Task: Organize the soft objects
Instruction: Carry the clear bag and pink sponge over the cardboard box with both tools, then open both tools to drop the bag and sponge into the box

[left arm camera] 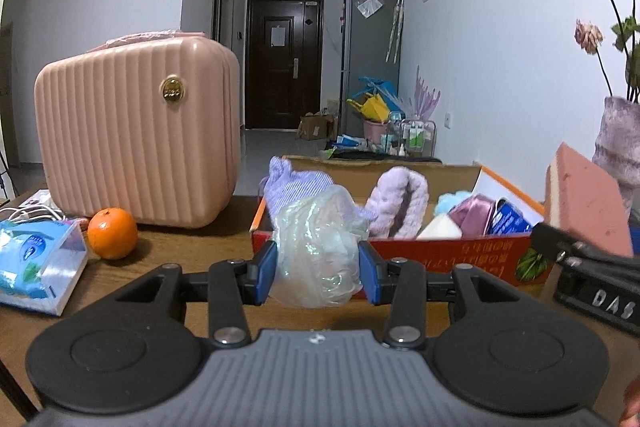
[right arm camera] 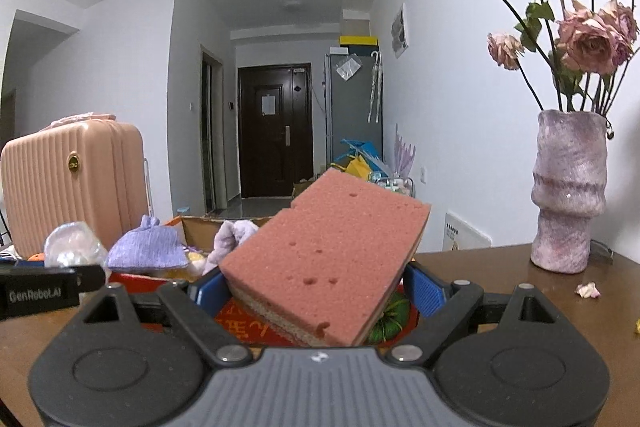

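Note:
My left gripper (left arm camera: 318, 269) is shut on a crumpled clear plastic bag (left arm camera: 320, 247), held just in front of the red cardboard box (left arm camera: 460, 251). Inside the box lie a purple knit cloth (left arm camera: 296, 183), a lilac fluffy towel (left arm camera: 400, 201), a shiny pink pouch (left arm camera: 474, 213) and a white pad (left arm camera: 440, 229). My right gripper (right arm camera: 316, 287) is shut on a pink sponge (right arm camera: 328, 259) with a tan underside, tilted up over the box's near right corner. The sponge (left arm camera: 584, 203) and right gripper also show at the right edge of the left wrist view.
A pink ribbed case (left arm camera: 136, 131) stands at the left on the wooden table (right arm camera: 520, 291). An orange (left arm camera: 113, 233) and a blue tissue pack (left arm camera: 36, 263) lie before it. A purple vase (right arm camera: 566, 191) of dried roses stands at the right, with loose petals (right arm camera: 587, 290) nearby.

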Motion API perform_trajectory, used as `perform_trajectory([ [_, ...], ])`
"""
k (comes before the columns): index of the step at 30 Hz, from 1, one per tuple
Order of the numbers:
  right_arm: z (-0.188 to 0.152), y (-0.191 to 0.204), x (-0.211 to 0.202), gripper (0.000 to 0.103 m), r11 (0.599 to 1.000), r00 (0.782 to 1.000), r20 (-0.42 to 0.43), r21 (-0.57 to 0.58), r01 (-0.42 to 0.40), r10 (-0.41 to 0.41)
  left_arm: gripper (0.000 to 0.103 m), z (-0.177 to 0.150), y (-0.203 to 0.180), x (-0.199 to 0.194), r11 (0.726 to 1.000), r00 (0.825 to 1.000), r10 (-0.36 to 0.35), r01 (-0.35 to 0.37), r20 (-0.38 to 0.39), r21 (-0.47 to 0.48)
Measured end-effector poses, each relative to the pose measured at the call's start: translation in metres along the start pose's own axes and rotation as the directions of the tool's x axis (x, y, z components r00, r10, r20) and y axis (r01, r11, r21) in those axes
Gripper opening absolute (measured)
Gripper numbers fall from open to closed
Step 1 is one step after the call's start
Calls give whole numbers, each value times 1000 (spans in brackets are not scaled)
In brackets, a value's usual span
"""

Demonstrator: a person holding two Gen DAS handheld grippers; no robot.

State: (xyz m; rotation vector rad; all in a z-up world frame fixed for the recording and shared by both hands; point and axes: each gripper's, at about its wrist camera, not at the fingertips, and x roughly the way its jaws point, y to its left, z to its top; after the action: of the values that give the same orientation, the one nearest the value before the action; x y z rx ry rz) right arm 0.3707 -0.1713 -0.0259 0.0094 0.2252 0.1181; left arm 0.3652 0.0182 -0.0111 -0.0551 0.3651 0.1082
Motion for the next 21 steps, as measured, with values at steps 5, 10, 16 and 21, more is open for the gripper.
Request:
perform_trajectory([
  [5, 4, 2, 15, 90, 1000, 1000, 25, -12, -5, 5, 44, 14, -7, 10, 1000, 1000, -14, 15, 27, -27],
  [10, 11, 2, 42, 90, 1000, 999, 39, -11, -12, 12, 44, 28, -13, 30, 998, 999, -9, 11, 42, -61],
  [16, 21, 0, 79, 90, 1000, 998, 51, -2, -21, 21, 44, 45, -16, 63, 995, 998, 13, -8, 55, -95],
  [21, 28, -6, 115, 90, 999, 999, 33, 20, -38, 37, 44, 53, -19, 91, 996, 997, 39, -34, 67, -82],
])
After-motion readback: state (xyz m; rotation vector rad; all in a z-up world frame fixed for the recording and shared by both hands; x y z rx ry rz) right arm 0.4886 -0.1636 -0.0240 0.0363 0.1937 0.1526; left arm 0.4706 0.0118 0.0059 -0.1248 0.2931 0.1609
